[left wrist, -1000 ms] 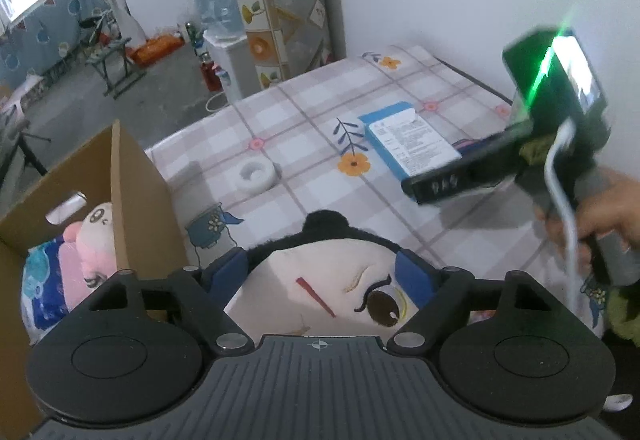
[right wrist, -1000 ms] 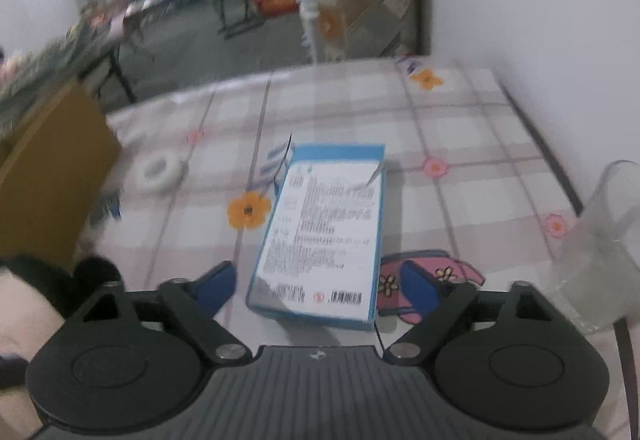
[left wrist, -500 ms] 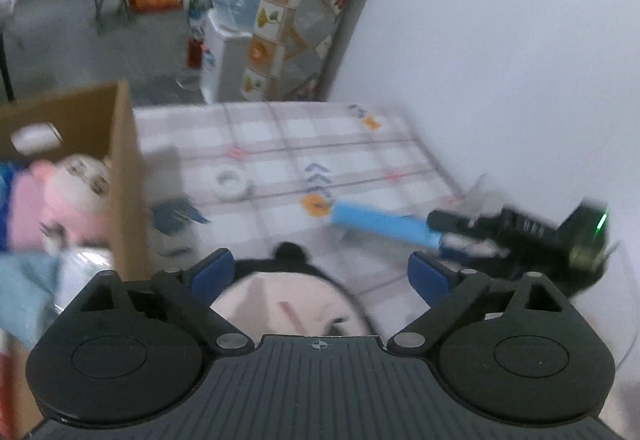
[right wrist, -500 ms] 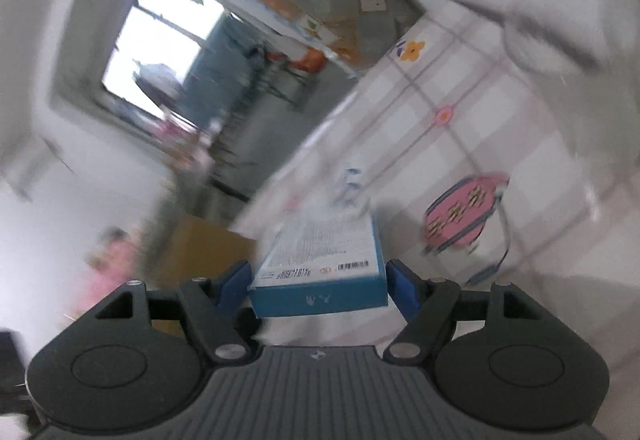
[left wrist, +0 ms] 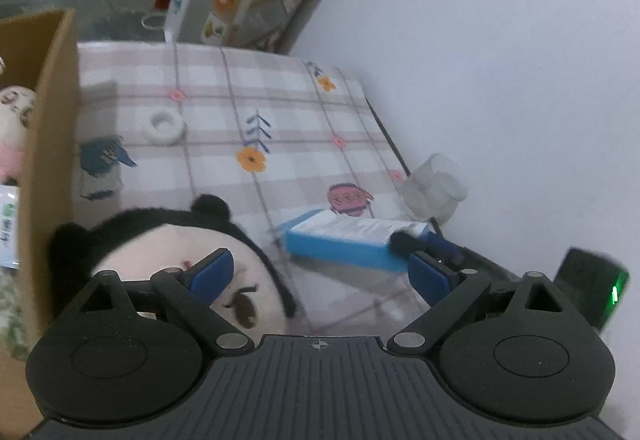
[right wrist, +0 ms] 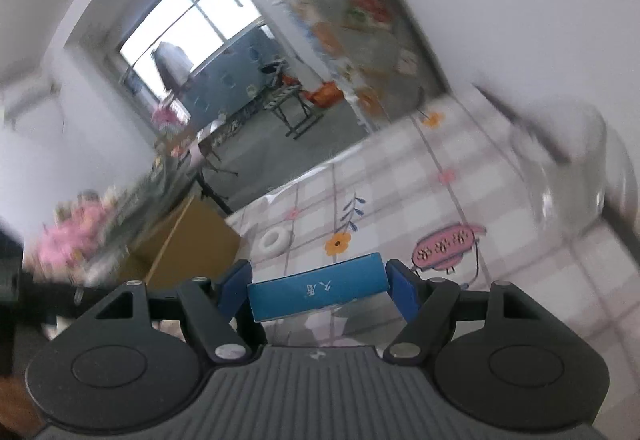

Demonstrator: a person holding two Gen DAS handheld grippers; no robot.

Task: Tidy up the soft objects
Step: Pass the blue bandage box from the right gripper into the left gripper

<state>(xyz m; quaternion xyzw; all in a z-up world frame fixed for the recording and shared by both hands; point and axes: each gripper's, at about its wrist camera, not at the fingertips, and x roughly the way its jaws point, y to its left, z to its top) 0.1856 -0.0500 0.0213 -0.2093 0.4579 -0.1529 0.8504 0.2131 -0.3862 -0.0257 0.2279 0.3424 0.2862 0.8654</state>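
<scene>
Our right gripper [right wrist: 318, 288] has its two blue pads pressed against the short ends of the blue box [right wrist: 318, 292], so we are pinching it across its width, with its long axis running straight away from us toward the far edge of the table [left wrist: 280, 107]. In the left wrist view the same box [left wrist: 340, 240] sits low over the tablecloth near the right edge, just beside the clear plastic cup [left wrist: 434, 185], and we cannot tell whether it is lifted or touching. Our left gripper [left wrist: 320, 272] is spread wide and holds nothing; the panda plush [left wrist: 160, 244] lies directly under its left pad, tucked against the outer wall of the cardboard box [left wrist: 52, 143] at the left edge, where a pink plush [left wrist: 14, 127] already sits inside. We judge the carton lies to the left of both grippers, so the left one is nearer to it and to the panda, while the right must cross the table. A white tape roll [left wrist: 165, 123] rests mid-table.
</scene>
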